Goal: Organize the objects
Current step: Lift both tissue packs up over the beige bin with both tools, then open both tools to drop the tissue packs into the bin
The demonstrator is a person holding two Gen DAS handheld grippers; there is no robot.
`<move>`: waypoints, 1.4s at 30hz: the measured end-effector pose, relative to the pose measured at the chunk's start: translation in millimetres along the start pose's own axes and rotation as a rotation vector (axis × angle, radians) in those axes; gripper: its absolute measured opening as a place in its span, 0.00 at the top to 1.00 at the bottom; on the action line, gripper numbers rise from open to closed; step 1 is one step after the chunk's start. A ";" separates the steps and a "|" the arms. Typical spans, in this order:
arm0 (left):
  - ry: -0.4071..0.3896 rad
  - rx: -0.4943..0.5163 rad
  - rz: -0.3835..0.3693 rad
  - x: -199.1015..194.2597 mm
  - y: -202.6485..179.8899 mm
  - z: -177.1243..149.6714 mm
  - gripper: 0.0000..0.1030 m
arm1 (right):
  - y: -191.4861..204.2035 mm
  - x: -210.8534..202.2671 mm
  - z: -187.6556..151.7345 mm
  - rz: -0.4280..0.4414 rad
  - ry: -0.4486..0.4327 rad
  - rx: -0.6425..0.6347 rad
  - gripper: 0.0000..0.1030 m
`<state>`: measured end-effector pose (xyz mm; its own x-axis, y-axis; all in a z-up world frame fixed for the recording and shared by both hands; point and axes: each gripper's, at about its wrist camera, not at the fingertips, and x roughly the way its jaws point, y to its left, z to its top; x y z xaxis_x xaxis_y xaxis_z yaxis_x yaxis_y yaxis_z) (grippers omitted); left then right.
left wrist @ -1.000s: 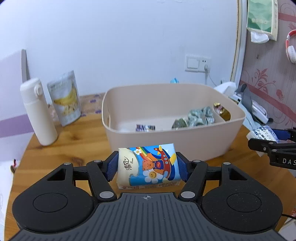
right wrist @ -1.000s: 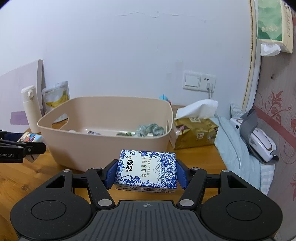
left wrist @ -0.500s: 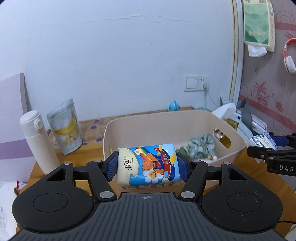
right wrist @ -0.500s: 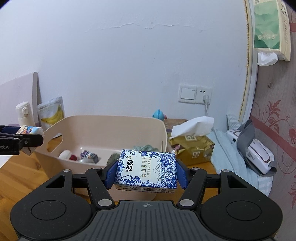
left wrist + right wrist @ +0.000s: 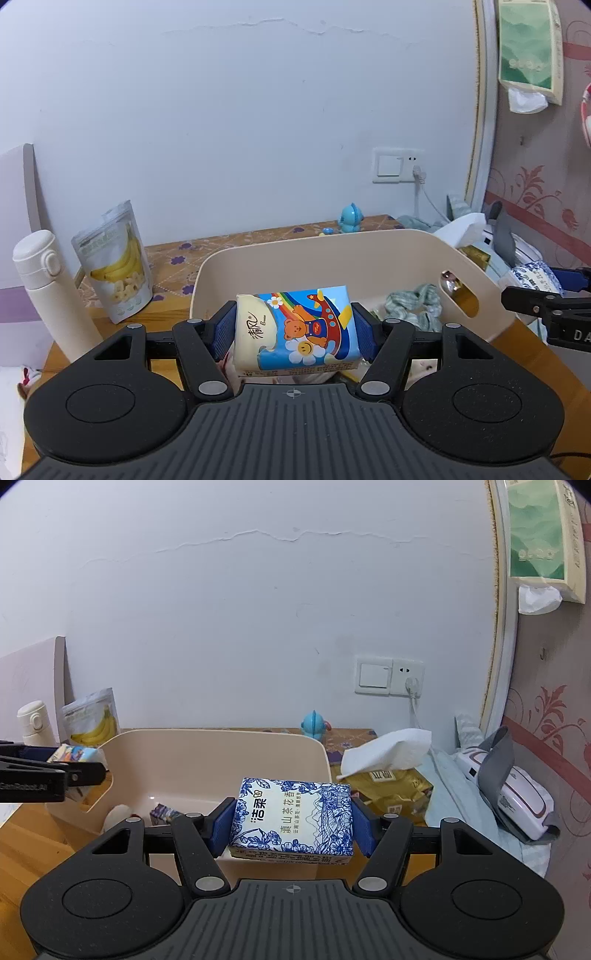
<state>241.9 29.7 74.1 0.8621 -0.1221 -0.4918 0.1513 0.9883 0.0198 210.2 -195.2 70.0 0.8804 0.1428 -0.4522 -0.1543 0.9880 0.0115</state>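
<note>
Left gripper (image 5: 293, 328) clamped on cartoon tissue pack (image 5: 297, 328), frame centre, over beige bin (image 5: 369, 254), right gripper (image 5: 291, 821) clamped on blue-white tissue pack (image 5: 291, 818), centre, above bin's near rim

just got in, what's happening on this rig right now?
A person holds a gripper in each hand, tidying small items into the beige bin. The left gripper is shut on a cartoon-bear tissue pack; the right gripper is shut on a blue floral tissue pack. Both packs are held over the bin's near rim, not yet released. A scrunchie already lies inside.
</note>
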 end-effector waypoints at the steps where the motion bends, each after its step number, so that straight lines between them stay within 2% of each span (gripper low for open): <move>1: 0.001 -0.004 0.004 4.1 0.1 0.6 0.37 | 0.4 2.4 1.3 0.001 -0.001 0.000 0.40; 9: 0.016 0.015 0.011 33.0 -3.5 4.9 0.37 | 6.1 25.3 6.9 0.014 0.011 0.000 0.40; 16: 0.066 0.046 0.010 59.3 -9.3 4.3 0.37 | 11.9 46.5 8.8 0.026 0.045 -0.010 0.40; 25: 0.146 0.036 0.007 85.7 -8.4 -2.4 0.37 | 17.4 67.1 3.8 0.024 0.091 -0.041 0.40; 36: 0.202 0.058 0.009 93.3 -9.5 -5.8 0.37 | 30.8 79.0 0.4 0.033 0.141 -0.110 0.40; 42: 0.238 0.077 0.014 95.6 -12.9 -10.3 0.37 | 28.2 82.1 -3.3 0.040 0.160 -0.108 0.40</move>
<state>317.4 6.2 17.8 0.7274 -0.0744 -0.6822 0.1844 0.9787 0.0899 276.7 -155.8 30.2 0.7917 0.1622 -0.5890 -0.2429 0.9682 -0.0598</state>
